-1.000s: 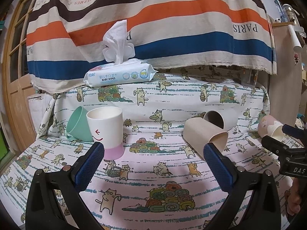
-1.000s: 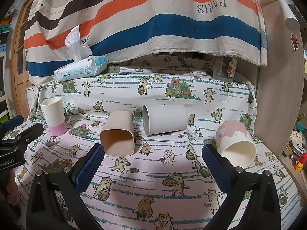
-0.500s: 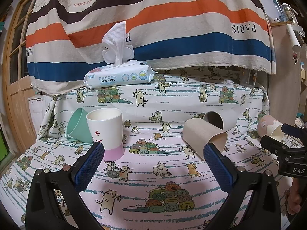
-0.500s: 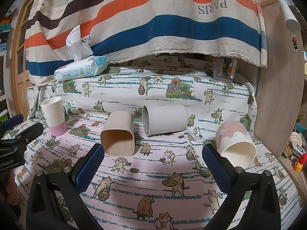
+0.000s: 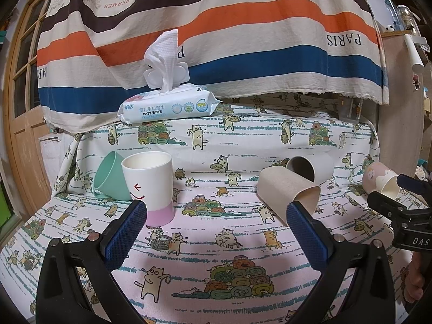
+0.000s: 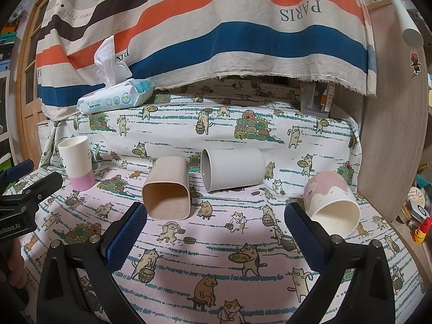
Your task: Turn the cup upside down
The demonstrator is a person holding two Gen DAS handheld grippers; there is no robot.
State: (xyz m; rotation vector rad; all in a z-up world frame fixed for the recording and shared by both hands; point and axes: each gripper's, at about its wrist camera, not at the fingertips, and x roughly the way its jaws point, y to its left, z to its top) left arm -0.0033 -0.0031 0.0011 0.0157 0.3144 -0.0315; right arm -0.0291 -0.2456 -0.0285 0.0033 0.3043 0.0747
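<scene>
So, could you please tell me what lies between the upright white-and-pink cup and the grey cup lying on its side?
The beige square cup lies on its side between the white-and-pink cup and the grey cup, mouth toward the camera; the right wrist view shows it best.

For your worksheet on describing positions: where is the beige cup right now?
The beige cup lies on its side mid-table in the right wrist view, mouth toward the camera, just left of the grey cup and right of the upright white-and-pink cup.

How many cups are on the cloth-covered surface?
5: a green cup tilted at far left, a white-and-pink cup upright beside it, a beige cup and a grey cup lying mid-table, a pink cup tipped at right.
</scene>
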